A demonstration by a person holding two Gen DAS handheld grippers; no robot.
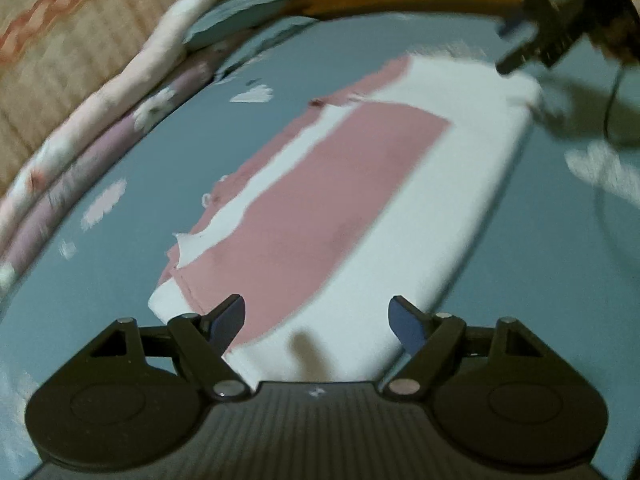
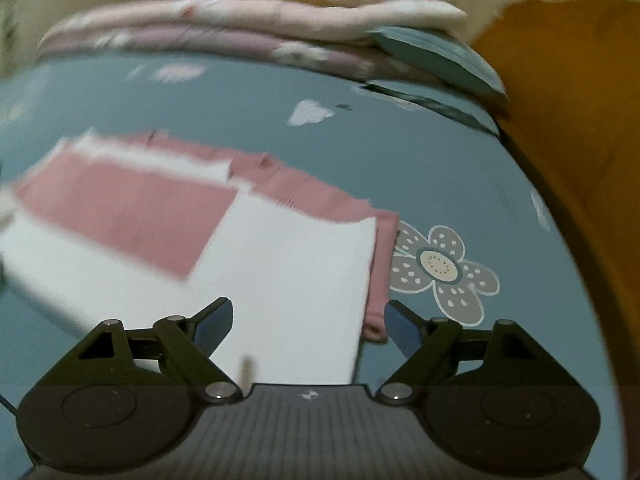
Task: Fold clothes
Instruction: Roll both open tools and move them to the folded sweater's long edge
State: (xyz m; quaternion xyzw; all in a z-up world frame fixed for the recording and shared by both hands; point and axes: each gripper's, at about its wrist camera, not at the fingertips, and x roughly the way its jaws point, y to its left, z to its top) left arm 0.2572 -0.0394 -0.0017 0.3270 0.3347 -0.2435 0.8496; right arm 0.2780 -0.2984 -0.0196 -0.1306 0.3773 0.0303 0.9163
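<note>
Both grippers hang wide open and hold nothing: your left gripper hovers over the near end of the pink-and-white garment, and your right gripper sits over its white panel at the opposite end, where it also shows in the left view at about 1 o'clock. That garment lies flat on the blue bed sheet as a long, narrow strip, its white sides turned in over the pink middle, so a lengthwise fold seems to be in place already. What looks left, as a judgement only, is bringing the two short ends together into a compact packet; the blur hides how neat the edges are. A pink hem pokes out along the far edge, so the layers are not quite squared. Around it, rolled pink bedding lines the bed's far side at 12 o'clock, a blue pillow rests at 1 o'clock, and a printed grey flower marks the sheet just beside the garment. Nothing rests on the garment or blocks either end.
</note>
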